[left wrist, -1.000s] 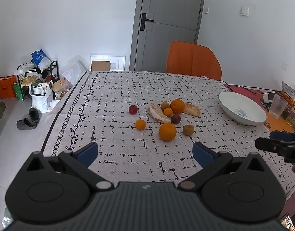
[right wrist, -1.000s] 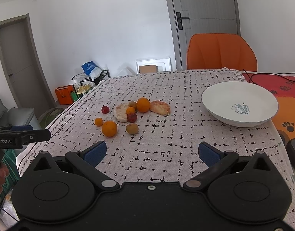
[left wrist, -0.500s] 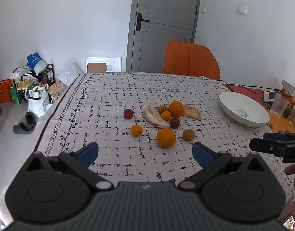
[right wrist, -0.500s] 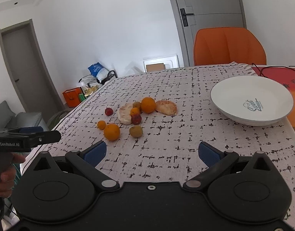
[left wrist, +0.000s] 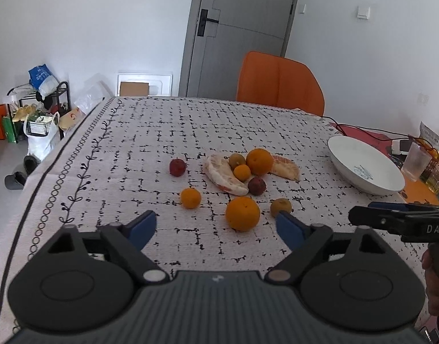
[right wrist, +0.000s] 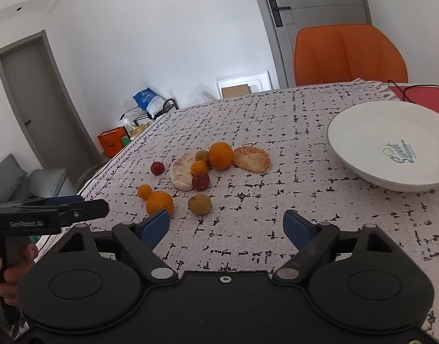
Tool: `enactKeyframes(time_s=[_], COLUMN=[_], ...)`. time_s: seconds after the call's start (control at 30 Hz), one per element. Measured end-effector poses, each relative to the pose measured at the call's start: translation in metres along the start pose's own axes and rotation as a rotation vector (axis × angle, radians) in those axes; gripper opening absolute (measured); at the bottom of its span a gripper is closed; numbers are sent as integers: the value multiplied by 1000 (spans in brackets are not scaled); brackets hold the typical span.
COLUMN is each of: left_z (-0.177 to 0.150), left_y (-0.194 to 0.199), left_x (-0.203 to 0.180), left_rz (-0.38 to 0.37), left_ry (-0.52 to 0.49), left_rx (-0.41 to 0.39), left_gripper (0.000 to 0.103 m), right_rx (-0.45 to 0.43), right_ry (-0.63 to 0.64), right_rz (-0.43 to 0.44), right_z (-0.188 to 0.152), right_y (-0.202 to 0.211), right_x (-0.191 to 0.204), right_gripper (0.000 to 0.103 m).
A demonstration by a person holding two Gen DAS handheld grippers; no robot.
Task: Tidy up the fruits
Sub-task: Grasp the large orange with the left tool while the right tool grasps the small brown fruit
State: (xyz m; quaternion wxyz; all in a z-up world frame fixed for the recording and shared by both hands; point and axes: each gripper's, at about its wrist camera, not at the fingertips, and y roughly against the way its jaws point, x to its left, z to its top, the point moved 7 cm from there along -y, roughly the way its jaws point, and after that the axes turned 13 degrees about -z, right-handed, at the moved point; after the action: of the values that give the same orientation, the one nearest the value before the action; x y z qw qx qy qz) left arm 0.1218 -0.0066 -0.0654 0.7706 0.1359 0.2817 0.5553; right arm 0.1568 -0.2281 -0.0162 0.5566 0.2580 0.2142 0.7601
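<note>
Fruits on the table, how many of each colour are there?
Orange: 4, two big and two small.
Red: 2.
Greenish-brown: 2.
Peeled pale segments: 2.
Total: 10, all outside the white bowl.

The left gripper hangs level with its blue-tipped fingers spread wide and nothing between them. The right gripper hangs beside it, fingers equally wide apart and empty.
</note>
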Motion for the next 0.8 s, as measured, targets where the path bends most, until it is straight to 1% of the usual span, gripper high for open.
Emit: enactKeyframes(time_s=[0.17, 0.23, 0.33, 0.4, 0.47, 0.53, 0.73, 0.8], left_z=[-1, -2, -2, -2, -3, -3, -5, -5], left_y=[-14, -20, -28, -33, -39, -44, -59, -65], left_x=[0, 1, 2, 3, 4, 5, 5, 5], left_rz=[-17, -21, -39, -44, -52, -75, -98, -99], left_ry=[12, 23, 41, 45, 56, 80, 97, 93], left_rx=[19, 28, 38, 44, 53, 60, 77, 82], left_gripper=[78, 73, 68, 67, 66, 60, 58, 56], right_rx=[23, 33, 47, 55, 66, 76, 103, 108], right_ry=[5, 10, 12, 15, 19, 22, 27, 30], right_rz=[5, 10, 20, 28, 37, 49, 74, 80], right_z=[2, 2, 2, 3, 3, 2, 2, 2], right_y=[-13, -17, -24, -28, -33, -37, -49, -52], right_x=[1, 1, 3, 4, 5, 6, 11, 13], right_gripper=[76, 73, 71, 67, 61, 59, 52, 52])
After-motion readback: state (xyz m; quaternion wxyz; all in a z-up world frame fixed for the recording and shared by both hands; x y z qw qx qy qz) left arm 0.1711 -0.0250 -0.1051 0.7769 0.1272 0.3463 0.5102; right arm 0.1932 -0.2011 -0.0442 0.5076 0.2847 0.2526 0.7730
